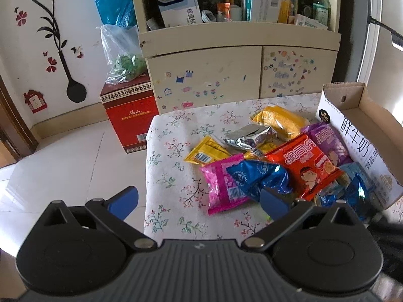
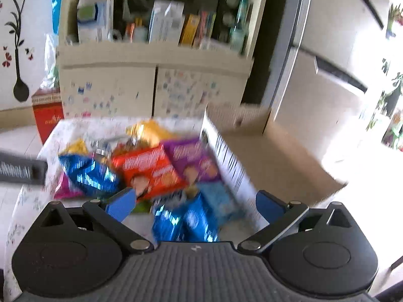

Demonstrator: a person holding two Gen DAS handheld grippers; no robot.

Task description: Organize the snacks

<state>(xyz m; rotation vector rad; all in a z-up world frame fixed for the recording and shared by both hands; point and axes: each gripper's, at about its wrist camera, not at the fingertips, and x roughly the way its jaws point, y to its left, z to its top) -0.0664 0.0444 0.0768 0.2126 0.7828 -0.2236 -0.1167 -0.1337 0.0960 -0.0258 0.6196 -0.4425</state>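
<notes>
A pile of snack packets lies on the floral tablecloth (image 1: 171, 176): a pink packet (image 1: 221, 188), a blue foil packet (image 1: 259, 178), an orange packet (image 1: 304, 163), a purple packet (image 1: 330, 143), yellow packets (image 1: 206, 151) and a silver one (image 1: 249, 136). My left gripper (image 1: 199, 202) hovers open over the table's near left corner, holding nothing. The right wrist view is blurred. There my right gripper (image 2: 196, 205) stands open above a blue foil packet (image 2: 186, 221), beside the orange packet (image 2: 148, 171) and purple packet (image 2: 194, 158). The cardboard box (image 2: 277, 156) sits to the right.
The open cardboard box (image 1: 357, 123) rests on the table's right side, printed side toward the pile. Behind the table stands a cream cabinet (image 1: 226, 42) with cluttered shelves. A red carton (image 1: 128, 118) with a plastic bag (image 1: 121, 55) on top sits on the tiled floor.
</notes>
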